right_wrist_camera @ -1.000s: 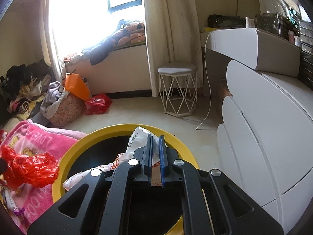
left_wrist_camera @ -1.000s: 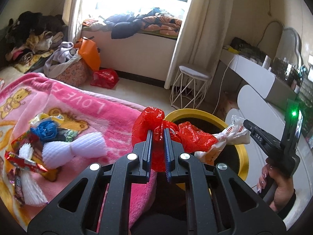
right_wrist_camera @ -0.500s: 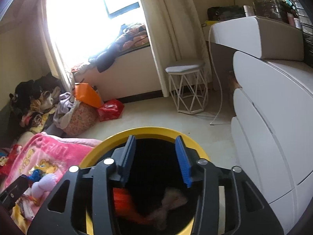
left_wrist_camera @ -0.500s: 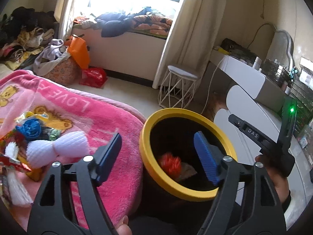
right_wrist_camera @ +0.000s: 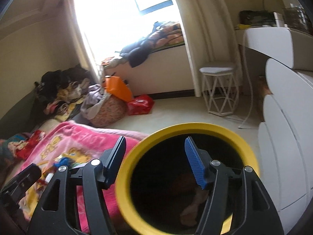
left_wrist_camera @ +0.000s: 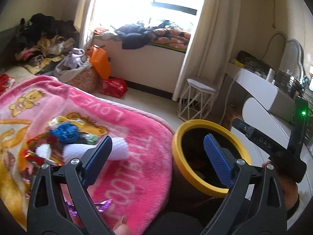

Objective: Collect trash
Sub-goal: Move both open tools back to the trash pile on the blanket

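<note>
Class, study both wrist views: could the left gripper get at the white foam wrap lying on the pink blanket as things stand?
Probably yes. The left gripper is empty, its jaws opening, and the white foam wrap lies uncovered on the pink blanket just beyond its left finger, nothing between them.

One bin (right_wrist_camera: 187, 129), one stool (right_wrist_camera: 217, 70)

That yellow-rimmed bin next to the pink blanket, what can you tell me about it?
The bin is round, with a thick, smooth yellow rim and a dark body that looks like plastic. It stands upright on the floor, hard against the edge of the pink blanket. Its dark inside holds some crumpled pale trash near the bottom; little else shows. Both grippers hang over it with nothing between their fingers.
</note>
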`<state>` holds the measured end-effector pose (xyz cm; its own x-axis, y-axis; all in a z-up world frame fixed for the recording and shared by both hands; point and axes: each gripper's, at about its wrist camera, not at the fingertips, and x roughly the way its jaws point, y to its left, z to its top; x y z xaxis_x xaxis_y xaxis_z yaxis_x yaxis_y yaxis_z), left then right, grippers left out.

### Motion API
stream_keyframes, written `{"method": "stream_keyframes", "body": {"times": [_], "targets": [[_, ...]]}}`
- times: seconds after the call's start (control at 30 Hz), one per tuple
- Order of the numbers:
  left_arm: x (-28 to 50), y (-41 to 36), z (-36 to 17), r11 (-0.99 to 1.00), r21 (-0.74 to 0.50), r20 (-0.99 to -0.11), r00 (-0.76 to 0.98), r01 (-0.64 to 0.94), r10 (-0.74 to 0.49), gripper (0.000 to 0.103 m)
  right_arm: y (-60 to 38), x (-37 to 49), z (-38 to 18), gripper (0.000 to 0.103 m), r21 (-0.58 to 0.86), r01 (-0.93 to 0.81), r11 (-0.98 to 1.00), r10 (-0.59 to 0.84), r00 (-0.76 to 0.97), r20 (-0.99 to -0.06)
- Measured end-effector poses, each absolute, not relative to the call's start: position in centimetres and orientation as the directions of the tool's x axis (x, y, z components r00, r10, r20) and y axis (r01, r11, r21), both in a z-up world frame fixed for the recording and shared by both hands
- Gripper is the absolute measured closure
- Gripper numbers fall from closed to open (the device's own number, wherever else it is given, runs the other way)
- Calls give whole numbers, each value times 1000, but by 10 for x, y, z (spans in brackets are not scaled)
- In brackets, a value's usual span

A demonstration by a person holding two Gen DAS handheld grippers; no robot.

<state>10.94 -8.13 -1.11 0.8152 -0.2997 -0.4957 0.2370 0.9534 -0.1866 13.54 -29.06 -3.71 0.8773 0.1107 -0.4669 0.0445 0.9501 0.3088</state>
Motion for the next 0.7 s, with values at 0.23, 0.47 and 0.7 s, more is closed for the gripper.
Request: {"method": "stream_keyframes", "body": {"times": [0.23, 0.47, 0.7], "targets": [[102, -52, -4, 969, -181, -468, 852, 167, -234, 16, -258, 132, -28, 38, 292, -54, 955, 187, 874, -449], [97, -26, -2, 977, -183, -463, 867, 108, -183, 16, -227, 127, -23, 33, 283, -139, 949, 258, 858, -444], [92, -1, 0, 983, -180, -449, 885, 45, -123, 16, -193, 122, -20, 33, 258, -236, 937, 333, 828, -451]]}}
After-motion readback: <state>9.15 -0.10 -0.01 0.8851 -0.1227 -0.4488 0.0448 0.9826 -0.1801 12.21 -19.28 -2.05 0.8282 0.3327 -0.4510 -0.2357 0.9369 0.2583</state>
